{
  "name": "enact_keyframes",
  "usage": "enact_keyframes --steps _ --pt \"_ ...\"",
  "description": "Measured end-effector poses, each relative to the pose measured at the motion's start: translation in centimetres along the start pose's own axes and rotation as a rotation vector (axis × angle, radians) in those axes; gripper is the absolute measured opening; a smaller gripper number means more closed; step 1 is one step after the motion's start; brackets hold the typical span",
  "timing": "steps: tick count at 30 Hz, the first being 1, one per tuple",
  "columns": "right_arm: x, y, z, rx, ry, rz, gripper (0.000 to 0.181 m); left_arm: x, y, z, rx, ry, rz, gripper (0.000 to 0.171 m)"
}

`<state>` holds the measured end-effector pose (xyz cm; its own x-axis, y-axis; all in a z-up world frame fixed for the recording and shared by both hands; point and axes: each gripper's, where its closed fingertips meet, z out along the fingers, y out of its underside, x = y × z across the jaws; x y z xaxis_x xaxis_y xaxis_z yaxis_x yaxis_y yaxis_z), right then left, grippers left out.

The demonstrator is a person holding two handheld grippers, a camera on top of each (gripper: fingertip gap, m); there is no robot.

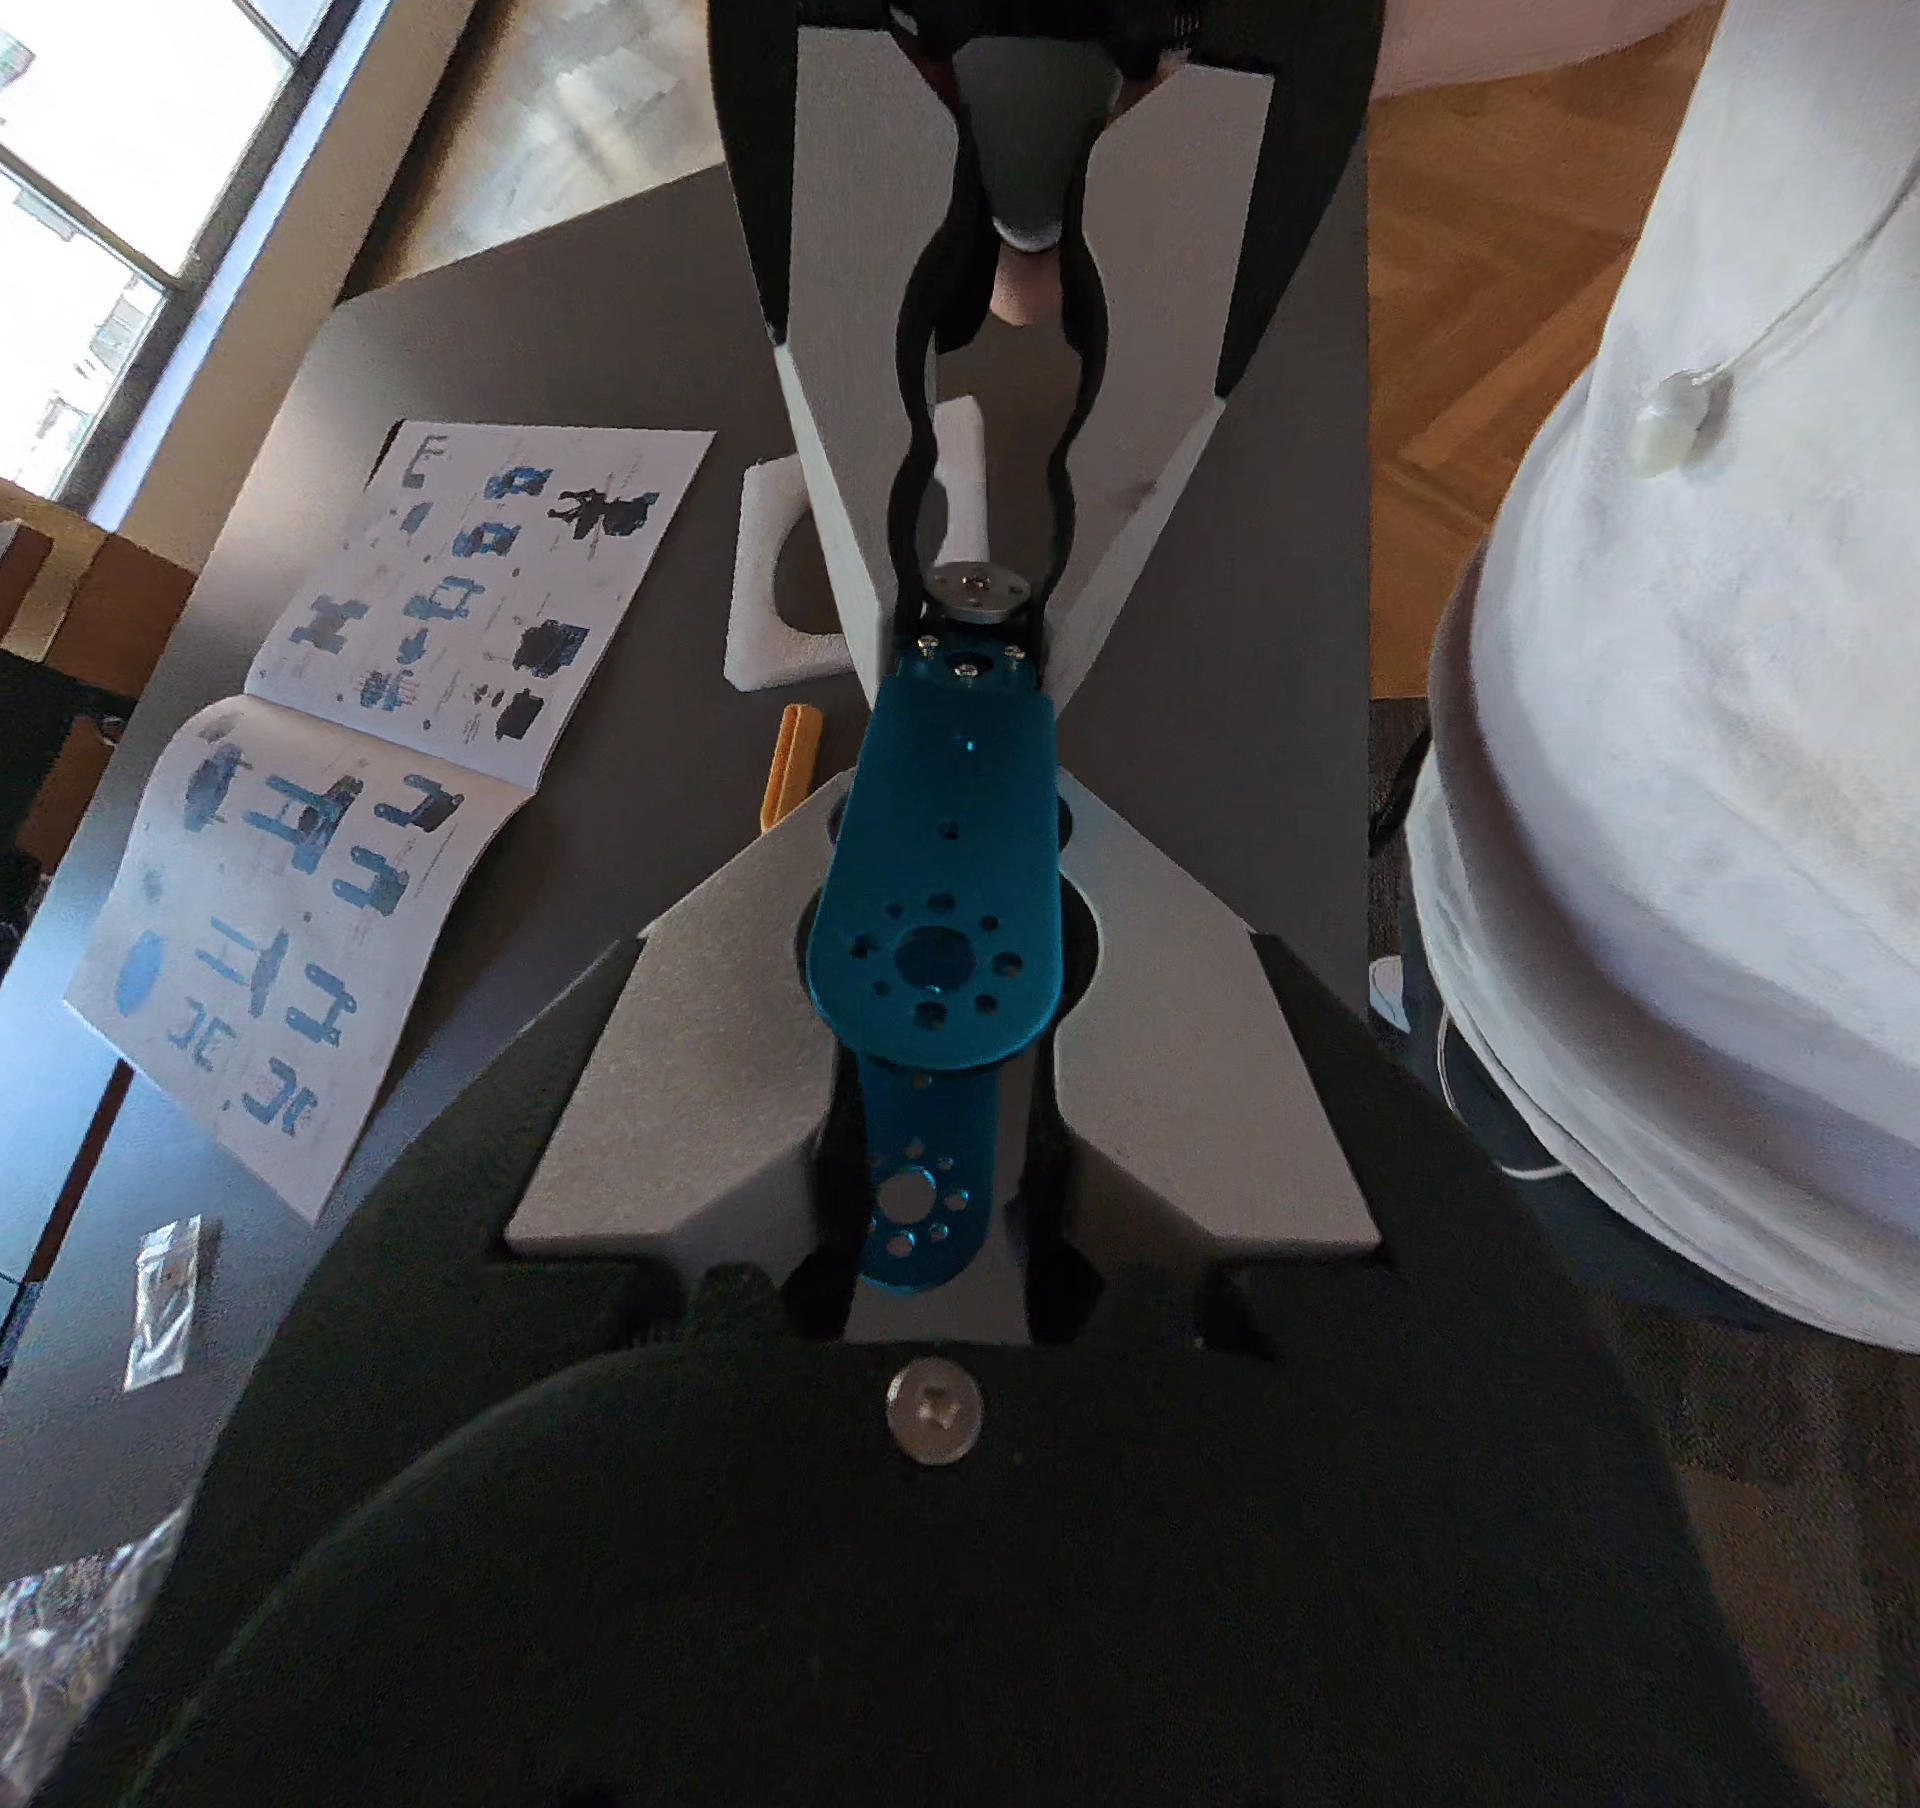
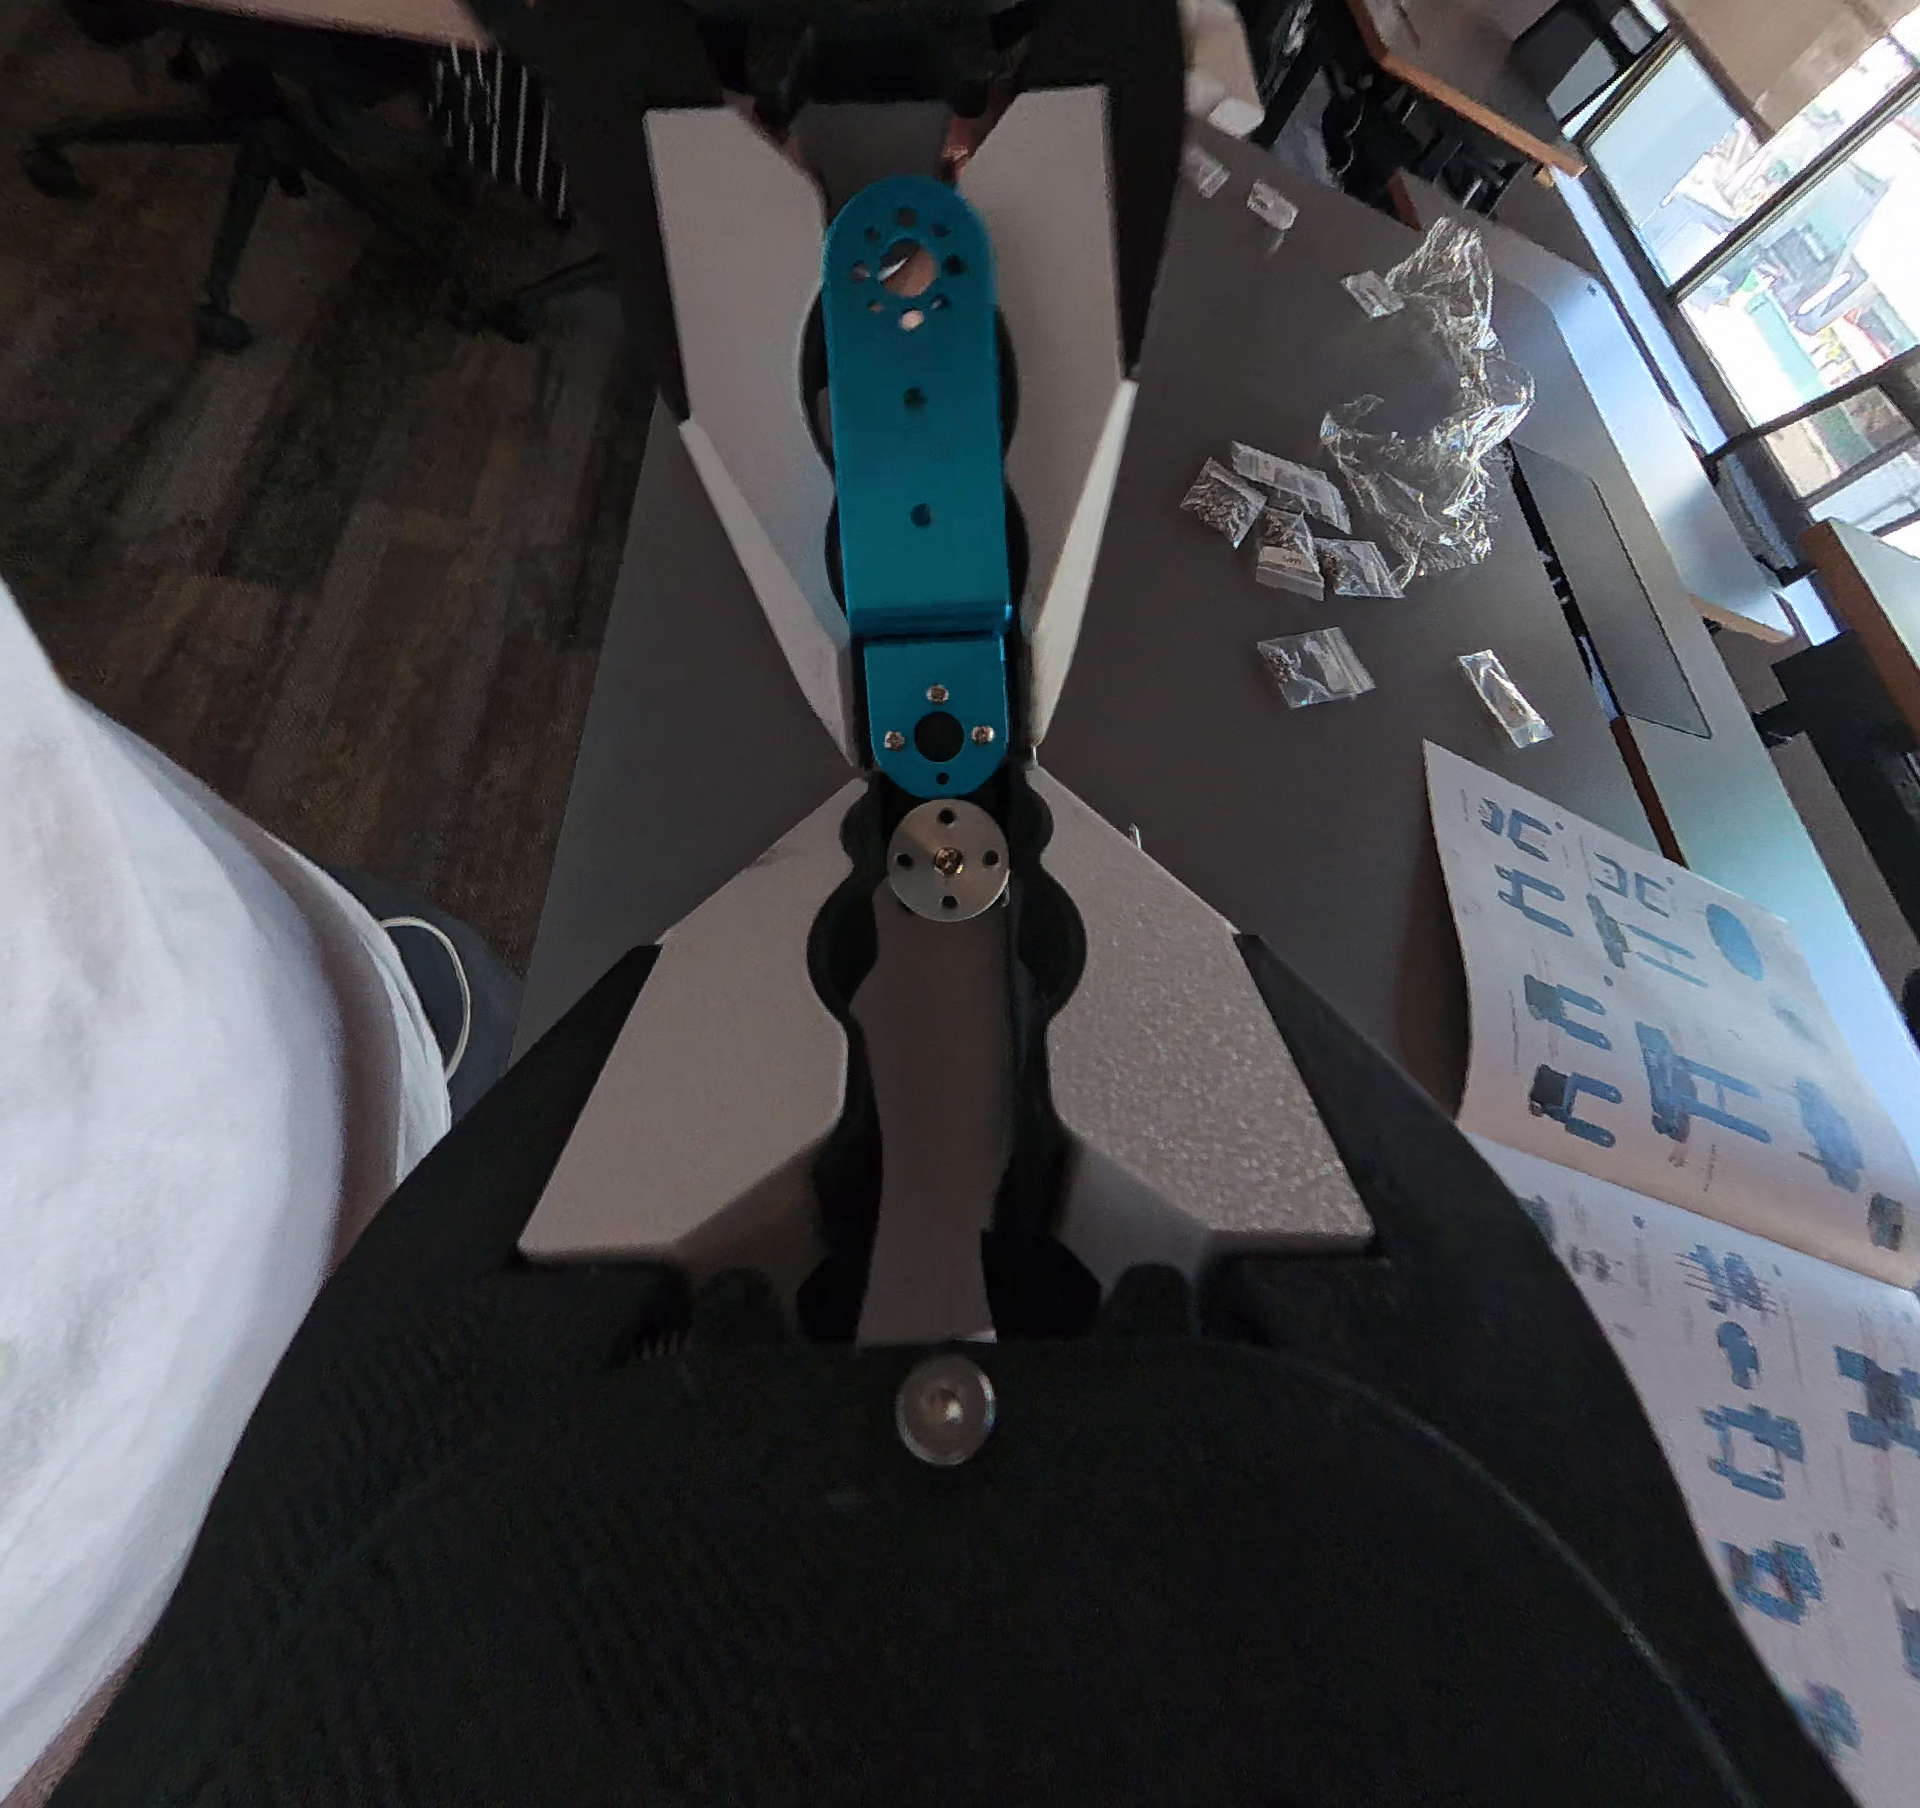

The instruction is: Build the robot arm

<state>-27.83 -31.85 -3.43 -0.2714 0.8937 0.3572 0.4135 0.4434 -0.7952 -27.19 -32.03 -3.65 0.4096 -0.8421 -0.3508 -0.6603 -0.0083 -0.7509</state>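
Observation:
My left gripper is shut on a blue metal bracket with many round holes, held lengthwise between its fingers. My right gripper is shut on a small silver round disc with a centre screw. The two grippers face each other tip to tip above a grey table. The disc sits just off the bracket's short bent end, which has a hole and small screws. The left gripper comes from the top of the right wrist view, and the right gripper from the top of the left wrist view.
An open instruction booklet lies on the table beside the grippers. A white foam piece and an orange tool lie near it. Small bags of hardware and crumpled clear plastic lie farther off. A person in white stands close by. From either gripper's tips it is about 20 centimeters to the white foam piece.

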Motion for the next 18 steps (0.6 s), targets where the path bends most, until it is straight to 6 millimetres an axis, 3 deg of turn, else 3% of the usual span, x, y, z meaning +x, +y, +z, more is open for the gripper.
enact_keyframes --steps 4,6,10,13,18 --pt "-0.7 1.1 0.5 0.106 -0.085 0.096 0.028 0.8 1.1 0.7 0.004 -0.014 -0.177 0.028" --pt "-0.1 1.8 0.4 0.153 -0.060 0.139 0.044 0.9 2.3 0.6 0.027 -0.037 -0.270 0.028" --pt "1.0 4.6 -0.1 0.167 -0.001 0.283 0.048 0.0 5.0 -1.1 0.078 -0.104 -0.439 0.027" --pt "0.3 6.7 0.8 0.114 -0.064 0.398 0.055 -0.9 6.4 -2.6 0.151 -0.106 -0.541 0.027" --pt "1.8 6.3 3.5 0.088 0.029 0.357 0.045 -1.9 8.8 -4.1 0.192 -0.077 -0.574 0.027"
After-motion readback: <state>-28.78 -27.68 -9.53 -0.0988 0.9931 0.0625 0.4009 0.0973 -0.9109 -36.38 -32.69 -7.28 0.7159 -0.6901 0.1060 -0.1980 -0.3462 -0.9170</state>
